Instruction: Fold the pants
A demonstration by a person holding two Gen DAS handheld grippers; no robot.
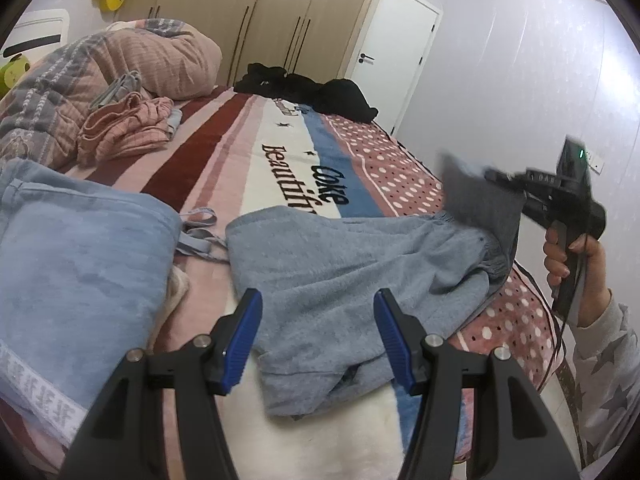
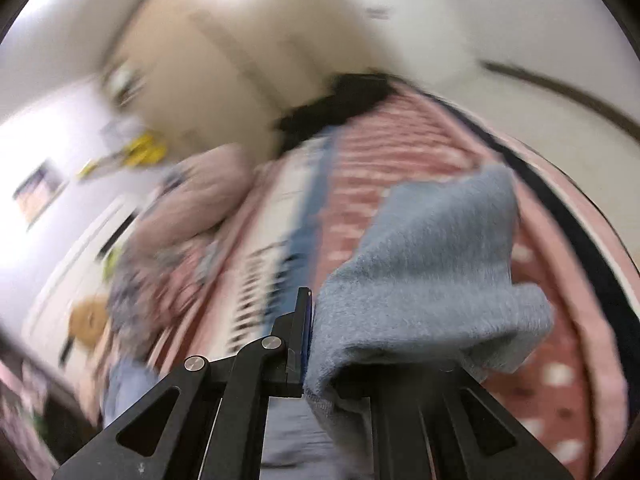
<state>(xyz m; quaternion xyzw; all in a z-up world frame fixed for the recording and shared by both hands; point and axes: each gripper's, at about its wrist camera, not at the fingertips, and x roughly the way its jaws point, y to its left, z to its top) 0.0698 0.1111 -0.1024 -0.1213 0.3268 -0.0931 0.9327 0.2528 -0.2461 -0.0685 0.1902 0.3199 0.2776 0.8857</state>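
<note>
Grey-blue fleece pants (image 1: 352,264) lie across the bed's striped blanket (image 1: 224,160). My left gripper (image 1: 318,300) hovers over their near part. It is open, its blue pads wide apart and not pressing the cloth. At the right a person's hand (image 1: 576,256) holds my right gripper (image 1: 496,176), which is shut on one end of the pants and has it lifted off the bed. In the blurred right wrist view, that end of the pants (image 2: 432,264) drapes over the right gripper (image 2: 316,312) and hides its right finger.
A folded light blue garment (image 1: 80,248) lies at the near left, with a pink clothes pile (image 1: 124,132) and a quilt (image 1: 120,60) behind it. Black clothing (image 1: 312,92) sits at the bed's far end. The bed's edge runs along the right, near the wall.
</note>
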